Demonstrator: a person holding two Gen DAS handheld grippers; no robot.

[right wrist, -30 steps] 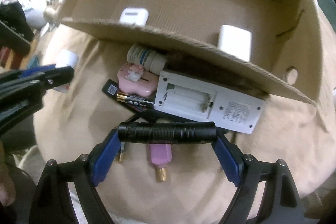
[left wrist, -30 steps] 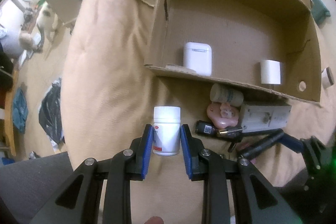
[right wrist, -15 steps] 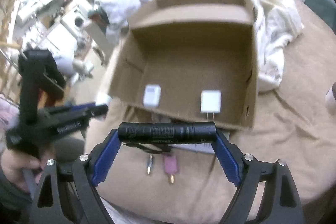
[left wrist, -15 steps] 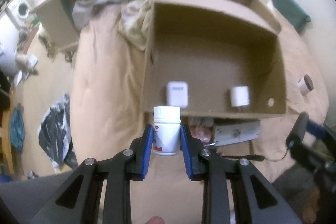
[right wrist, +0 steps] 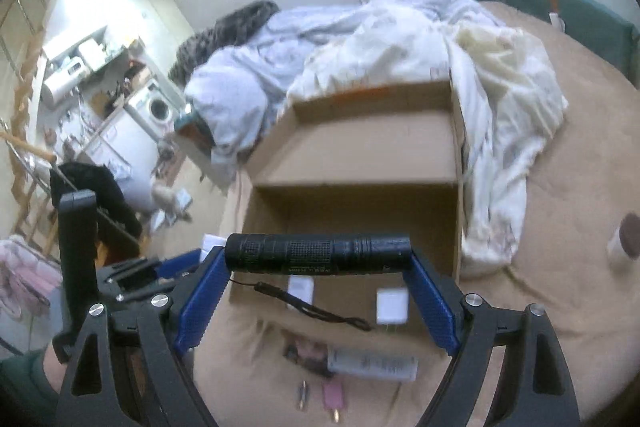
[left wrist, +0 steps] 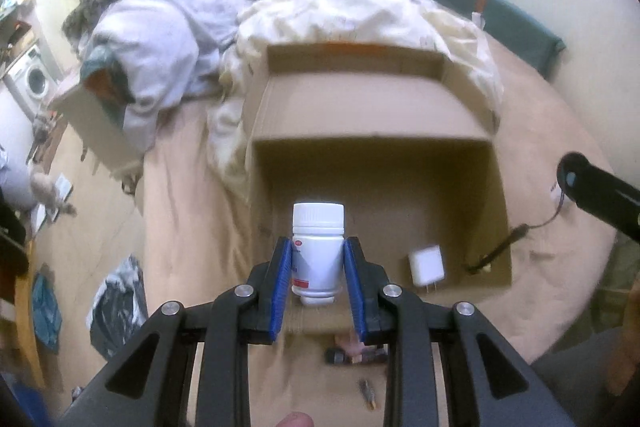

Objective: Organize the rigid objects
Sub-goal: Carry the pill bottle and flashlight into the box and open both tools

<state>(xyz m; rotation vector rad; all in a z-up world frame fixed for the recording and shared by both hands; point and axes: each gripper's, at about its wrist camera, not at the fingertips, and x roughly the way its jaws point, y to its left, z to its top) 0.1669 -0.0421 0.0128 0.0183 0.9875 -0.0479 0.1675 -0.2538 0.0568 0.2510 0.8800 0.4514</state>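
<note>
My left gripper (left wrist: 318,259) is shut on a white pill bottle (left wrist: 318,247) with a red-marked label, held upright in front of the open cardboard box (left wrist: 376,115). A white charger plug (left wrist: 426,265) lies on the box floor to the right of the bottle. My right gripper (right wrist: 318,269) is shut on a black flashlight (right wrist: 318,253), held crosswise by its ends, its wrist strap (right wrist: 316,311) dangling. Behind the flashlight the cardboard box (right wrist: 360,155) holds a white earbud case (right wrist: 301,287) and the charger plug (right wrist: 392,305). The flashlight (left wrist: 600,191) also juts in at the left wrist view's right edge.
On the beige bedspread (right wrist: 560,267) before the box lie a white remote-like device (right wrist: 372,367), a pink item (right wrist: 333,397) and small metal pieces. Crumpled white bedding (right wrist: 460,47) lies behind and right of the box. A small brown-lidded jar (right wrist: 622,239) stands at the right. The floor (left wrist: 80,247) at left is cluttered.
Both grippers have risen with their loads and tilted up, so the box and bedding look farther and lower. The pile of small items has slid toward the bottom of both views.
</note>
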